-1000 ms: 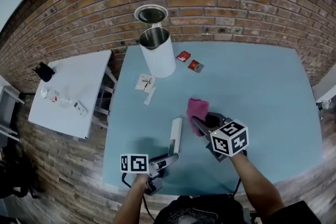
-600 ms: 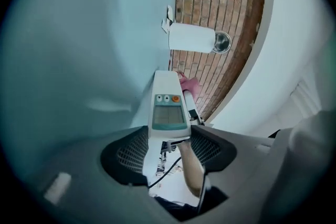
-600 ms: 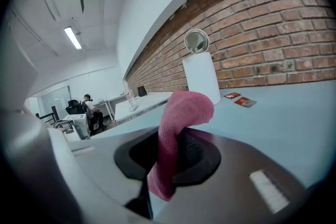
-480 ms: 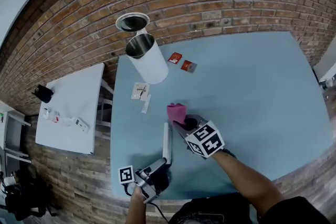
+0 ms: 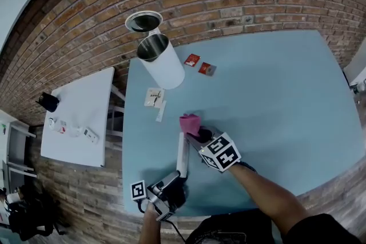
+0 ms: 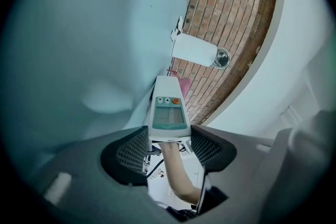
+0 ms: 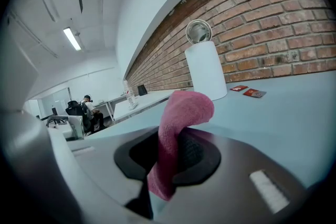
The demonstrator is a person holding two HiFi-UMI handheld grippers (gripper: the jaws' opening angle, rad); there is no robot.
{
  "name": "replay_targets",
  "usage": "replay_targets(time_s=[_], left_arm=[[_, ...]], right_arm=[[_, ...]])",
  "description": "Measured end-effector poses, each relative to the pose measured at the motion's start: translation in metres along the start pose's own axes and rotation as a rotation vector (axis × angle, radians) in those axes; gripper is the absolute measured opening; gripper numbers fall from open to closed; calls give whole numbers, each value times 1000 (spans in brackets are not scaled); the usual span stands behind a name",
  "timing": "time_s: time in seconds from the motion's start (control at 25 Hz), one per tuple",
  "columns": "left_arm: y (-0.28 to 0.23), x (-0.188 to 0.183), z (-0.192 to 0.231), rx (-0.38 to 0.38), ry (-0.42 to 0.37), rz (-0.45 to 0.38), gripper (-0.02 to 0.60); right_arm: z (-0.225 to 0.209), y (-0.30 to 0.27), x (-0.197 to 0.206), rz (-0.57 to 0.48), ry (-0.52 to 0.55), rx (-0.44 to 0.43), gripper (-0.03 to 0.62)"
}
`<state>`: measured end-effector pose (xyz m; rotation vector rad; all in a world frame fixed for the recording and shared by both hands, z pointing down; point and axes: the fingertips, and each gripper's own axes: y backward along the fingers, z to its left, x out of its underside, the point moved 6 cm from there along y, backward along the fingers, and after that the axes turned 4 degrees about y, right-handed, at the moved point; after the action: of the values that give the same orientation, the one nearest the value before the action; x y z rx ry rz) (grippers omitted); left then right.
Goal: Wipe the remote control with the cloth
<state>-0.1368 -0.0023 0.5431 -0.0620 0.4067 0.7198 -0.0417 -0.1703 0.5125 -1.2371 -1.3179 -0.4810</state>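
My left gripper (image 5: 178, 176) is shut on the near end of the white remote control (image 5: 182, 155), which points away over the blue table (image 5: 274, 94). In the left gripper view the remote (image 6: 168, 107) sits between the pads (image 6: 132, 150), its screen and buttons facing the camera, and the left gripper (image 6: 168, 145) is rolled so the table stands at the left. My right gripper (image 5: 198, 135) is shut on a pink cloth (image 5: 190, 123). The cloth hangs right beside the remote's far end; contact cannot be told. In the right gripper view the cloth (image 7: 181, 120) rises folded out of the right gripper (image 7: 173, 153).
A white cylindrical canister (image 5: 163, 63) with its lid (image 5: 144, 22) open stands at the table's back left. Two red packets (image 5: 199, 64) and white paper tags (image 5: 153, 98) lie near it. A small white side table (image 5: 80, 117) stands to the left. A brick wall runs behind.
The right gripper has come down and left with the cloth to the remote's far end. The left gripper has rolled, turning the remote with it.
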Motion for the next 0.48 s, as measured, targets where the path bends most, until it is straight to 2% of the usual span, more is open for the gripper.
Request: replay_targets(time_s=[0.48], left_arm=[[-4,2,1,6,1,0,244]], right_arm=[[17,12,7,-20,-25,-8,66]])
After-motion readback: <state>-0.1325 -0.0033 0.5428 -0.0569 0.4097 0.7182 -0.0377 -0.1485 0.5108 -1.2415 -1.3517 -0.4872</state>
